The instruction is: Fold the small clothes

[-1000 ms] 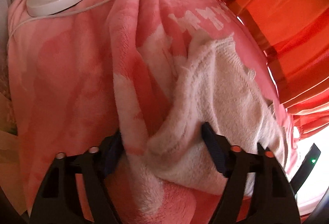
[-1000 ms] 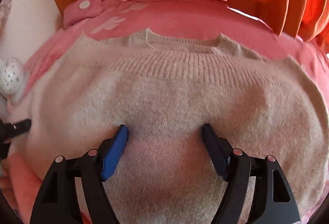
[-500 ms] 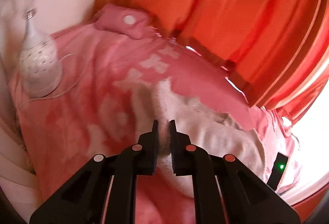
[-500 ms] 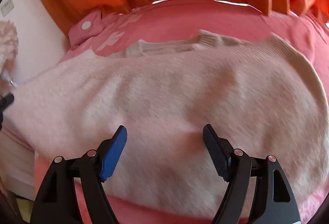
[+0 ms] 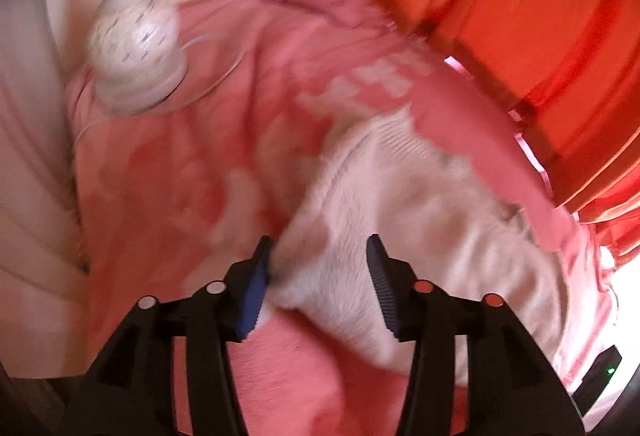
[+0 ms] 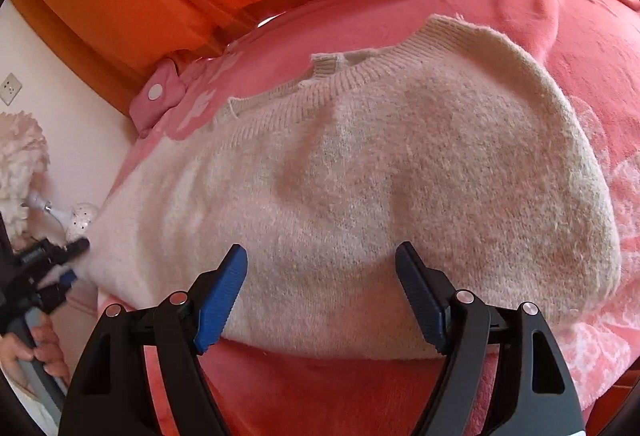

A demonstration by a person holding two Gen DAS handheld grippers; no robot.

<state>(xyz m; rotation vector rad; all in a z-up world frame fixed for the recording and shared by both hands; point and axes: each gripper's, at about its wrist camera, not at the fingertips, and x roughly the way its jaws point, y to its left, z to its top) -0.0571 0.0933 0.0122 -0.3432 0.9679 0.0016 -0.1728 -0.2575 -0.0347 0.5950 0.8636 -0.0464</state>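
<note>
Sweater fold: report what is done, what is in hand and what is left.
Done: the cream sweater lies spread on the pink blanket, neckline away from the right claw. In hand: the left claw is open around the sweater's side edge; the right claw hovers open at its hem. Left: no fold shows yet, so all the folding remains.

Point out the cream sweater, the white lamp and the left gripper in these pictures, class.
cream sweater point(image 6: 400, 172), right wrist view, middle of the knitted body.
white lamp point(image 5: 134, 36), left wrist view, its perforated round body.
left gripper point(image 5: 320, 276), left wrist view, the gap midway between its fingertips.
</note>
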